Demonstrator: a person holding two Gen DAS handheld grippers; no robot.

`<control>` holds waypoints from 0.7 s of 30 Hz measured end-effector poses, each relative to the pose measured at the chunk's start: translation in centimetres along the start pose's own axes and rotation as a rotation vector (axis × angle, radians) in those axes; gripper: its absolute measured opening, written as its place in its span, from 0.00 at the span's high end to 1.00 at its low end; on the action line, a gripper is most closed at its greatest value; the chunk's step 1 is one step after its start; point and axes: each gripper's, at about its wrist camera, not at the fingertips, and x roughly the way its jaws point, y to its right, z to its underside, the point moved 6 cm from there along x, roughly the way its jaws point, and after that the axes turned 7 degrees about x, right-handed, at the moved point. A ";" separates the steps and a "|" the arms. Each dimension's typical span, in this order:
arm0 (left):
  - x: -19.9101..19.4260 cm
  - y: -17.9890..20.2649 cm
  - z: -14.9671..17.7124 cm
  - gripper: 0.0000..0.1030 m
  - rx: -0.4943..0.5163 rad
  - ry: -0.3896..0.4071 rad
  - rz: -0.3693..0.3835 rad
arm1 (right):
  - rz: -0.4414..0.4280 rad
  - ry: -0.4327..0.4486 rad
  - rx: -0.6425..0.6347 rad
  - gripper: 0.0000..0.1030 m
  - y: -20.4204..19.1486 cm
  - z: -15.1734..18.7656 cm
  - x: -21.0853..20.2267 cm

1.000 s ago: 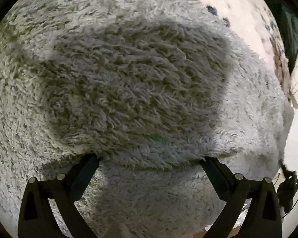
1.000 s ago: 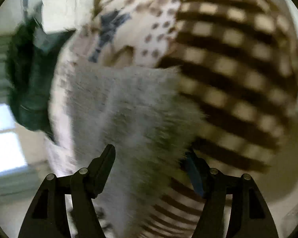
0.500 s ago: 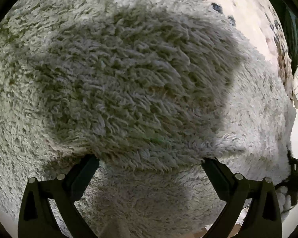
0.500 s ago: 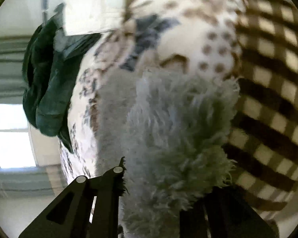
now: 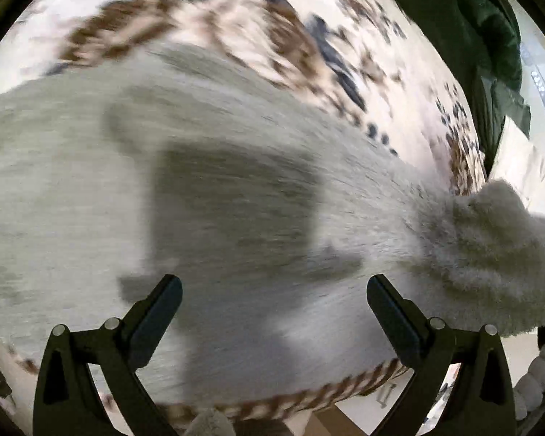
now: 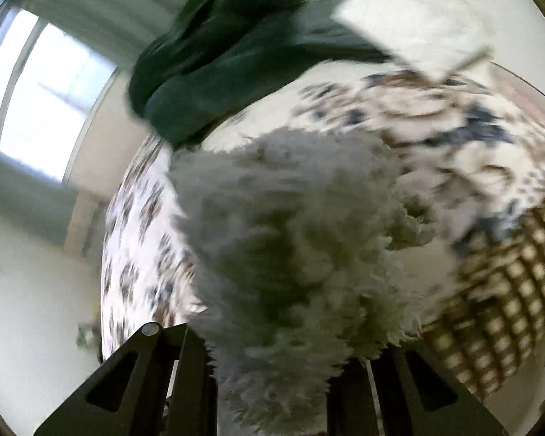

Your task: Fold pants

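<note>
1. No brand, label or readable writing can be made out in either view; both views are smeared by motion blur.
2. No container is seen. A white slab-like object (image 6: 410, 18) is seen at the top of the right wrist view, but what it is cannot be told.
3. The pants (image 5: 218, 200), made of shaggy grey-white fleece, are spread over a patterned cover (image 5: 272, 36) printed with brown and dark blue marks on cream.
4. In the left wrist view, the pants fill the middle of the frame, and one bunched end (image 5: 497, 254) is seen raised at the right edge.
5. The left gripper (image 5: 272, 312) is held above the pants with its jaws spread wide; nothing is seen between the fingers, and a shadow is cast on the fleece below.
6. The right gripper (image 6: 272, 374) is seen with its jaws drawn narrow, having just been closing, and a thick tuft of the pants (image 6: 290, 236) is pinched between them and lifted off the cover.
7. A brown-and-cream checked blanket (image 6: 508, 309) is seen at the right of the right wrist view, beside the patterned cover (image 6: 134, 254).
8. A dark green garment (image 6: 236, 47) is heaped at the far edge of the cover; it also appears at the upper right of the left wrist view (image 5: 472, 36).
9. A bright window (image 6: 47, 91) is seen at the left of the right wrist view.
</note>
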 end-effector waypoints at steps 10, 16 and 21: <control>-6.5 -11.9 4.2 0.00 -0.169 0.107 -0.078 | 0.115 -0.322 -0.440 0.84 -10.8 20.9 13.5; -7.2 -16.1 5.3 0.00 -0.271 0.115 -0.055 | 0.171 -0.538 -0.648 0.39 -12.3 30.2 16.4; -7.8 -14.3 4.0 0.00 -0.249 0.138 0.039 | 0.051 -0.571 -0.555 0.21 -12.0 28.8 12.0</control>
